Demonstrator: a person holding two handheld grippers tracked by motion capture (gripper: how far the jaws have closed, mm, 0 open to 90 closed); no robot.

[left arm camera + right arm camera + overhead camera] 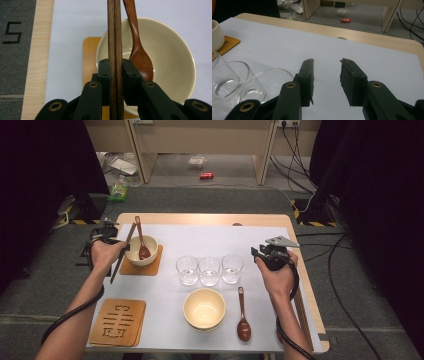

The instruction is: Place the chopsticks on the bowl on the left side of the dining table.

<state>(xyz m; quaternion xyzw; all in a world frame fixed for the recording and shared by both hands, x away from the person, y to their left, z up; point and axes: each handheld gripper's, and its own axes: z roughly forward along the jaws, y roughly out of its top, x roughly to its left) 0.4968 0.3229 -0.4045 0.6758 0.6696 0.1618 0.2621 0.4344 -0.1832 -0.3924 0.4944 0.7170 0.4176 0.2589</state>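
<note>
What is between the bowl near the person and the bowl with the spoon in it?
Nothing: in the high view, bare white table cover separates the near bowl from the far bowl.

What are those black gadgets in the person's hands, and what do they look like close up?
They are handheld two-jaw grippers. The left gripper and right gripper are matt black, with blocky ridged pads on hinged links joined by brass-coloured rivets. A grey three-cornered plate sits on top of the right one. A black cable trails from each. The forearms are bare, with no sleeves.

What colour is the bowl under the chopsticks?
The bowl is cream, seen best in the left gripper view, below the dark brown chopsticks.
</note>
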